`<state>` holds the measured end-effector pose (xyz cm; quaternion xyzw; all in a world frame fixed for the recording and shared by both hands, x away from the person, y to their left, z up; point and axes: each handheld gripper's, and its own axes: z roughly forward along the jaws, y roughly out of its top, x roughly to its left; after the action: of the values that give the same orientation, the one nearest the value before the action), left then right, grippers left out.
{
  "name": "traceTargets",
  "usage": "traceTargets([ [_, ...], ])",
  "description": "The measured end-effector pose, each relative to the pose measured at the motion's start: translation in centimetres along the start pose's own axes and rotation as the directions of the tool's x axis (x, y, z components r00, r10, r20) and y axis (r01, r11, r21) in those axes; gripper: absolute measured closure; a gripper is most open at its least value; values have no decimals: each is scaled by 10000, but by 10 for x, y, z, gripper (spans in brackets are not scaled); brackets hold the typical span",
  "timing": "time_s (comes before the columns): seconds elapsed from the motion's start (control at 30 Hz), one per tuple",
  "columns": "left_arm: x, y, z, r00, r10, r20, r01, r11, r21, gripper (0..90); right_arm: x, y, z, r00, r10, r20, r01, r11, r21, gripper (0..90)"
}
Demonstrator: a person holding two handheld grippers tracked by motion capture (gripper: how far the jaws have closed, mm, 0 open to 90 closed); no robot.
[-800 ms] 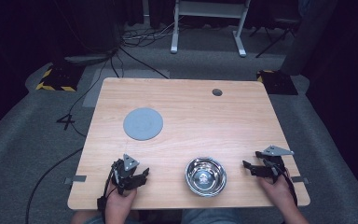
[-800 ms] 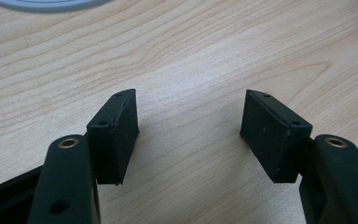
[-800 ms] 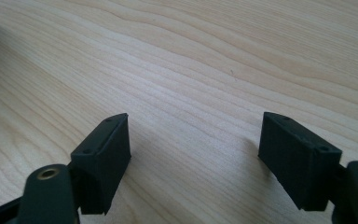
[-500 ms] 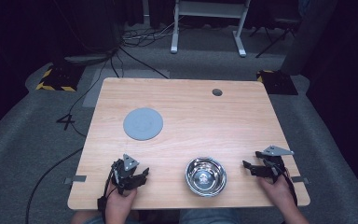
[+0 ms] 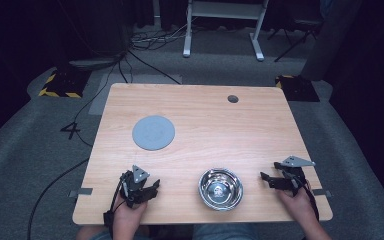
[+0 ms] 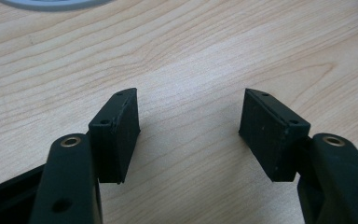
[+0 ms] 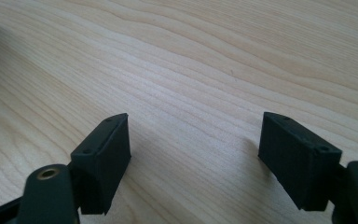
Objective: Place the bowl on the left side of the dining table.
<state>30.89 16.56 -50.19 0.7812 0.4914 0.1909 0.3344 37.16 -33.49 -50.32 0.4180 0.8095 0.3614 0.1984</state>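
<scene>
- At the left of the high view we see the left tool (image 5: 150, 189), held in the person's left hand (image 5: 128, 214) near the front edge of the wooden surface (image 5: 260, 130). It rests low over the wood and points toward the right.
- In the left gripper view the left tool (image 6: 189, 128) has its jaws apart, with only bare wood between them. They clamp nothing.
- Farther back on the left half of the surface lies a flat grey disc (image 5: 153, 132), well apart from both tools. Its edge shows also at the top of the left gripper view (image 6: 51, 3).
- Between the two tools, near the front edge, stands a shiny metal bowl (image 5: 220, 188). It is upright and open to the top. No tool touches it; the left tool is near it on one side.
- At the right, the right tool (image 5: 266, 179) is held in the right hand (image 5: 296, 200) and points left toward the bowl, but stays apart from it.
- In the right gripper view the right tool (image 7: 193, 144) also has its jaws wide apart over bare wood, holding nothing.
</scene>
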Motion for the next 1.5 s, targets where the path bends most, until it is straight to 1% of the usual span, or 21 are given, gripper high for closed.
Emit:
traceTargets([
  [0.1, 0, 0, -1, 9999, -2, 106, 1, 10000, 59, 377, 0, 0, 0, 10000, 6, -3, -6, 10000, -2, 247],
  [0.17, 0, 0, -1, 10000, -16, 59, 15, 10000, 79, 377, 0, 0, 0, 10000, 6, -2, -6, 10000, -6, 247],
  [0.2, 1, 1, -2, 9997, -230, 65, 229, 9996, 136, 376, 0, 0, 0, 10000, 4, -2, -4, 10000, -2, 247],
  [0.23, 1, 1, -2, 9997, -230, 65, 229, 9996, 136, 375, 0, 0, 0, 10000, 4, -2, -4, 10000, -2, 247],
  [0.27, 1, 1, -4, 9985, -538, 130, 537, 9985, 140, 375, 0, 0, 0, 10000, 3, -3, -3, 10000, -2, 247],
  [0.3, 0, 0, -4, 9978, -638, 172, 636, 9979, 130, 378, 0, 0, 0, 10000, 5, -1, -5, 10000, -3, 247],
  [0.5, -7, 5, -12, 9983, -535, 217, 538, 9985, -123, 387, 0, 0, 0, 10000, 3, -3, -3, 10000, -1, 247],
  [0.6, -15, 16, -21, 9971, -687, 317, 699, 9968, -379, 389, 0, 0, 0, 10000, 2, -2, -2, 10000, -4, 247],
  [0.67, -17, 20, -24, 9970, -707, 324, 720, 9967, -383, 389, 0, 0, 0, 10000, 8, -3, -8, 10000, -2, 247],
  [0.7, -22, 26, -29, 9982, -520, 309, 532, 9977, -409, 389, 0, 0, 0, 10000, 5, -2, -5, 10000, -3, 247],
  [0.73, -22, 26, -29, 9982, -520, 309, 532, 9977, -409, 389, 0, 0, 0, 10000, 5, -2, -5, 10000, -3, 247],
  [0.8, -31, 34, -36, 9988, -378, 312, 394, 9979, -521, 394, 0, 0, 0, 10000, 5, -3, -5, 10000, -2, 247],
  [0.87, -33, 36, -37, 9985, -418, 352, 435, 9978, -491, 399, 0, 0, 0, 10000, 10, -2, -10, 10000, -3, 247],
  [0.97, -38, 42, -40, 9974, -462, 551, 485, 9980, -414, 405, 0, 0, 0, 10000, 2, -2, -2, 10000, -3, 247],
  [1.03, -43, 48, -41, 9957, -457, 808, 487, 9981, -368, 413, 0, 0, 0, 10000, 3, 0, -3, 10000, -2, 247],
  [1.1, -45, 50, -41, 9952, -435, 881, 464, 9984, -309, 421, 0, 0, 0, 10000, 3, 0, -3, 10000, 0, 247],
  [1.3, -67, 73, -37, 9871, -160, 1592, 208, 9994, -284, 422, 0, 0, 0, 10000, 3, 2, -3, 10000, 2, 247],
  [1.33, -67, 73, -37, 9871, -160, 1592, 208, 9994, -284, 422, 0, 0, 0, 10000, 3, 2, -3, 10000, 2, 247],
  [1.37, -75, 79, -34, 9838, 24, 1791, 21, 9997, -251, 422, 0, 0, 0, 10000, 1, 2, -1, 10000, 1, 247],
  [1.43, -79, 82, -32, 9827, 81, 1850, -41, 9998, -219, 421, 0, 0, 0, 10000, 1, 3, -1, 10000, 1, 247],
  [1.5, -86, 88, -28, 9785, 198, 2052, -165, 9997, -180, 420, 0, 0, 0, 10000, 8, 4, -8, 10000, 2, 246],
])
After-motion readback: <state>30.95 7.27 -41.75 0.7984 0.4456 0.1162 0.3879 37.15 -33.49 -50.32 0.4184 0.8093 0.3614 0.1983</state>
